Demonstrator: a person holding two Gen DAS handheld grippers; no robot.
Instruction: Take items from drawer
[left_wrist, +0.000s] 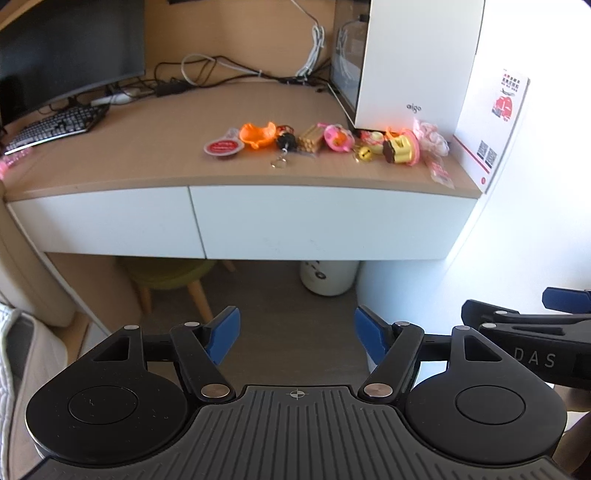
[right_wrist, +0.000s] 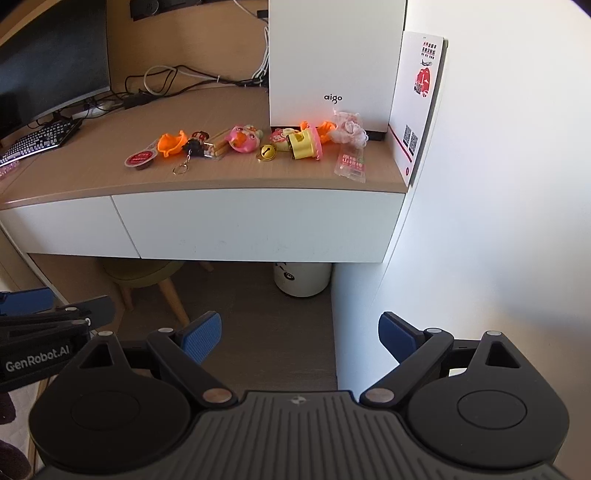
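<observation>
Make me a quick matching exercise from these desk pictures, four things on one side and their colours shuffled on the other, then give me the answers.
Things:
1. bell
2. computer case
3. stool under the desk
4. round sauce cup lid

Colours:
A. white
B. red
C. gold
D. olive green

Pairs: 1-C, 2-A, 3-D, 4-B
</observation>
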